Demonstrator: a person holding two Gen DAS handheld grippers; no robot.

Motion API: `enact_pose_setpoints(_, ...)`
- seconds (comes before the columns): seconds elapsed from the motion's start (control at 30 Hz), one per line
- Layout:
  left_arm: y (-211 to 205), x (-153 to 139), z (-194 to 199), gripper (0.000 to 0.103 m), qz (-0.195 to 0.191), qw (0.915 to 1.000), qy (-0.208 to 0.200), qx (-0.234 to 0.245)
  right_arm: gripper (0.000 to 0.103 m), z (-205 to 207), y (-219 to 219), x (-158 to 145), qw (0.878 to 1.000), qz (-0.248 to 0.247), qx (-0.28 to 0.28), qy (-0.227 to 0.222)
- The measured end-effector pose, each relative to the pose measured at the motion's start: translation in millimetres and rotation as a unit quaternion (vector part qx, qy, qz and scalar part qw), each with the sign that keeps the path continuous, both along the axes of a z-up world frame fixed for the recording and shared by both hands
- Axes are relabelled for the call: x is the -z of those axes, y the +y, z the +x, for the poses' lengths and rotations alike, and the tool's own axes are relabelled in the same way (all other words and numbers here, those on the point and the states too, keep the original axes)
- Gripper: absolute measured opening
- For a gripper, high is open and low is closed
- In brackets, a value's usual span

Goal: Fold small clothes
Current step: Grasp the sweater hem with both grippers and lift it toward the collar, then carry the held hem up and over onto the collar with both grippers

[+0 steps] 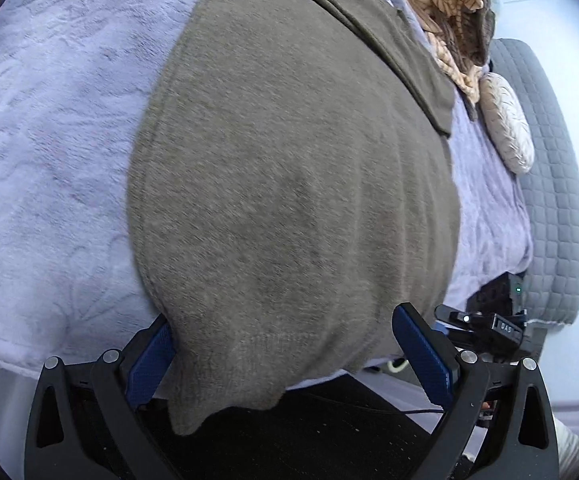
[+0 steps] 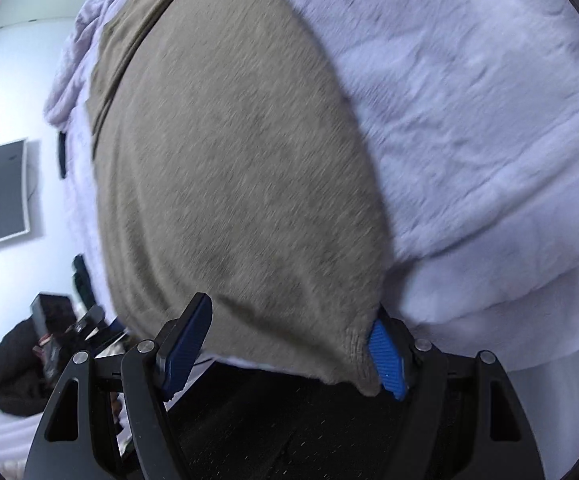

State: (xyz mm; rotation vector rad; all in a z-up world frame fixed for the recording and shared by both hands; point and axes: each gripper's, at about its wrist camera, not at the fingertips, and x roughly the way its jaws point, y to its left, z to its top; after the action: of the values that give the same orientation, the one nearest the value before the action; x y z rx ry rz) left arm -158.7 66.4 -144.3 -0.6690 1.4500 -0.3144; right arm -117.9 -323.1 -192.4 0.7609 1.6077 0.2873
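A grey-brown knitted garment lies spread flat on a lilac fleece blanket; its near hem hangs over the bed edge. My left gripper is open, its blue pads wide apart around the garment's near left corner. In the right wrist view the same garment fills the middle on the blanket. My right gripper is open, its blue pads straddling the near right corner of the hem. Neither grips the cloth.
A pile of striped tan clothes sits at the bed's far end, with a pale cushion and grey quilted cover beside it. A wall screen and dark bags are left of the bed.
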Motion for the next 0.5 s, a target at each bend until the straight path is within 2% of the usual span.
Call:
enact_pose_setpoints(0.13, -7, 0, 0, 0.101, -0.023, 0.9997, 0.005, 0.011, 0.078, -10, 7, 6, 0.997, 0.077, -0.012, 0.013)
enact_pose_setpoints(0.33, -11, 3, 0, 0.100, -0.004, 0.9998, 0.012, 0.016, 0.078, -10, 11, 16, 0.996, 0.086, -0.002, 0.026)
enact_pose_setpoints(0.4, -12, 2, 1, 0.094, 0.003, 0.9998, 0.012, 0.014, 0.068, -11, 8, 20, 0.996, 0.080, 0.007, 0.039)
enact_pose_setpoints(0.47, -11, 2, 1, 0.074, 0.020, 0.9996, 0.013, 0.015, 0.029, -16, 2, 20, 0.997, 0.058, 0.003, 0.054)
enact_pose_setpoints(0.5, -8, 1, 1, 0.068, 0.026, 0.9995, 0.013, 0.013, 0.021, -18, 1, 20, 0.997, 0.051, -0.002, 0.056)
